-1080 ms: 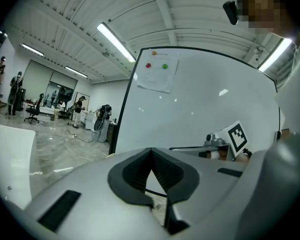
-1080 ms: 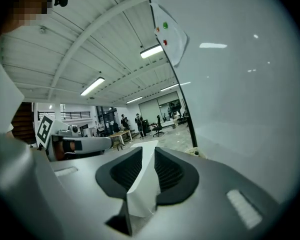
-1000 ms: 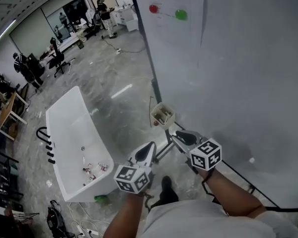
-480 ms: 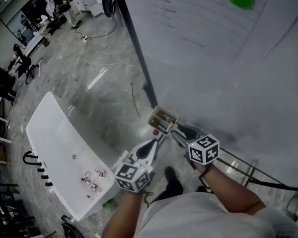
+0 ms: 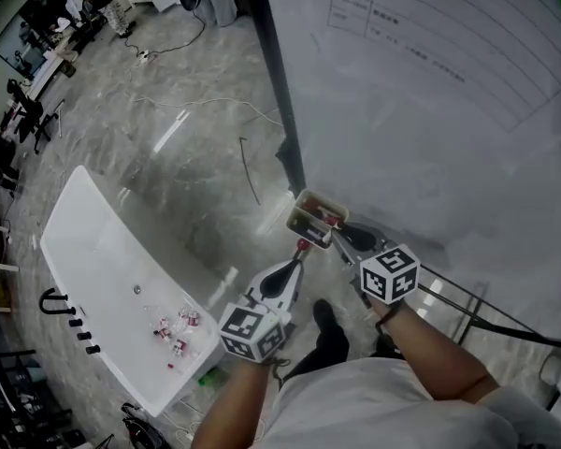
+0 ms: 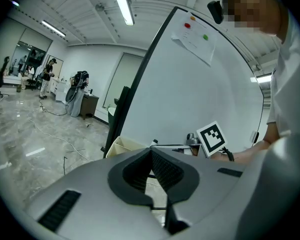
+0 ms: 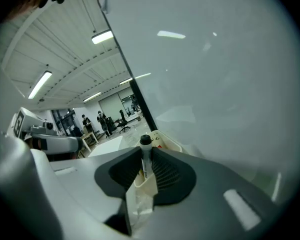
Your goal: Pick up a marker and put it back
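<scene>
Whiteboard (image 5: 430,110) over grey floor; white marker (image 7: 145,165), black cap, upright between right gripper's (image 7: 145,151) closing jaws; cream box (image 5: 297,215) holds red-capped marker (image 5: 331,218); left gripper (image 6: 151,156) pressed together, empty.

You work with two grippers — the left gripper (image 5: 293,269) and the right gripper (image 5: 348,238) — and each carries one marker cube. One whiteboard (image 5: 430,157) stands ahead, bearing one paper sheet (image 6: 195,34). One holder box (image 5: 306,201) hangs at the whiteboard's lower edge. One marker (image 7: 145,163) stands between the right gripper's closing jaws. One white table (image 5: 93,279) lies left of the whiteboard — its small things are too tiny to count.
</scene>
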`<state>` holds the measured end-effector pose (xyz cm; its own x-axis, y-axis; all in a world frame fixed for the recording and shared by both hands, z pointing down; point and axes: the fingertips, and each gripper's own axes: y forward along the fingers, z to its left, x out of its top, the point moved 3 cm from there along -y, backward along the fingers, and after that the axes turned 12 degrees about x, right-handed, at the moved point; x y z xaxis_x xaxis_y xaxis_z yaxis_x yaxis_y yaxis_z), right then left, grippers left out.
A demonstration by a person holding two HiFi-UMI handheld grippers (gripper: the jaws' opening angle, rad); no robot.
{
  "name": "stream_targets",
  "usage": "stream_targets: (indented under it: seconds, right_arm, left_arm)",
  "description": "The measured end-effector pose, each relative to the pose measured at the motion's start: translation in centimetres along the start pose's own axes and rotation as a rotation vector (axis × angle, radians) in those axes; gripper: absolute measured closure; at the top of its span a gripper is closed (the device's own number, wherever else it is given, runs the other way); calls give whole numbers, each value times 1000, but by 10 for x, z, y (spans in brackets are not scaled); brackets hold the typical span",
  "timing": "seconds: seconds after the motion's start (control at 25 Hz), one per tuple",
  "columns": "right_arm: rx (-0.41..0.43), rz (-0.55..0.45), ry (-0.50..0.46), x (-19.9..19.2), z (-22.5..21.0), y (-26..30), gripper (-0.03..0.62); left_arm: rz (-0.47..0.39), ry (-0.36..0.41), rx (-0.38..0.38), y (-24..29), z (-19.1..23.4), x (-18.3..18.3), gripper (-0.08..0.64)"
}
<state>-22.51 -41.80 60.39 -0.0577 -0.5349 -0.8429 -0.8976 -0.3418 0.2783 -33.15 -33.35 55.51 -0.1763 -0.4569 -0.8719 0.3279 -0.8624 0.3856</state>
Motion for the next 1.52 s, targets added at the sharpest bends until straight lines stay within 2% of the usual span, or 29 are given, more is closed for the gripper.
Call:
stream_targets:
  seconds: [0.12, 0.32, 0.84, 1.04, 1.24, 1.52]
  right_arm:
    - [2, -1, -70, 8, 13, -3, 526]
    - [4, -39, -124, 33, 34, -17, 526]
    - [23, -233, -291, 142, 112, -84, 526]
    - [22, -261, -322, 155, 125, -91, 526]
    - [28, -273, -342, 159, 130, -95, 526]
    - [24, -284, -350, 166, 137, -100, 526]
  left_arm:
    - [-7, 1, -2, -4, 2, 3, 558]
    - [-48, 20, -19, -10, -6, 21, 558]
    - [-235, 132, -77, -32, -47, 116, 558]
    - [-257, 179, -73, -39, -53, 130, 558]
    - [-290, 165, -82, -42, -59, 138, 558]
    - [-301, 186, -89, -45, -65, 149, 558]
